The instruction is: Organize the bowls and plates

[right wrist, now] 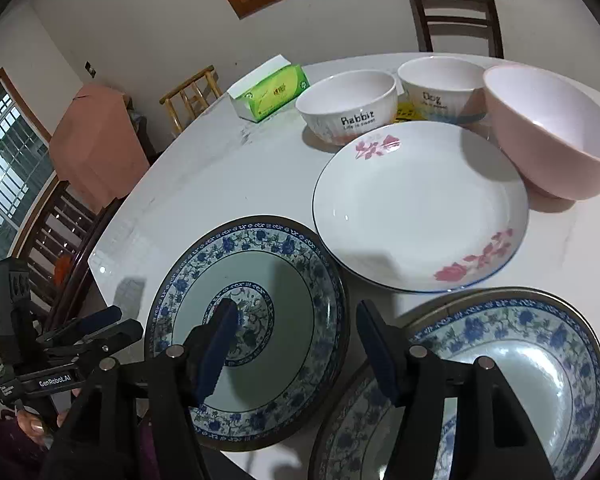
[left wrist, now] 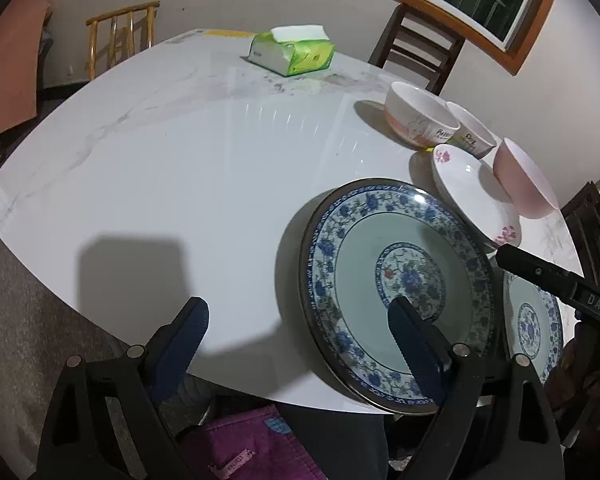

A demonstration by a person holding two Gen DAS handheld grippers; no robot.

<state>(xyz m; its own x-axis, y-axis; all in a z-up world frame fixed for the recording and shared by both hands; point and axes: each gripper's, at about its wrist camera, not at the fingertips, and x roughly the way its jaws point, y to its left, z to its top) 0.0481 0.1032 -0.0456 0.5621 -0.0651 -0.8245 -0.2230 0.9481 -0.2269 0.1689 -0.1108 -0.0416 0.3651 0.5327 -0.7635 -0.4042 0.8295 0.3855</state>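
Observation:
Two blue-patterned plates lie at the table's near edge: one (left wrist: 396, 292) (right wrist: 248, 324) on the left, one (left wrist: 534, 324) (right wrist: 500, 380) on the right. Behind them sit a white plate with pink flowers (right wrist: 420, 208) (left wrist: 472, 196), a "Rabbit" bowl (right wrist: 348, 106) (left wrist: 420, 120), a "Dog" bowl (right wrist: 440, 88) (left wrist: 472, 130) and a pink bowl (right wrist: 552, 132) (left wrist: 524, 184). My left gripper (left wrist: 300, 324) is open and empty, its right finger over the left blue plate. My right gripper (right wrist: 296, 320) is open and empty, hovering between the two blue plates.
A green tissue pack (left wrist: 292, 52) (right wrist: 268, 92) lies at the far side of the white round table (left wrist: 160, 168). Wooden chairs (left wrist: 416, 48) stand around it. The table's near edge runs just under both grippers.

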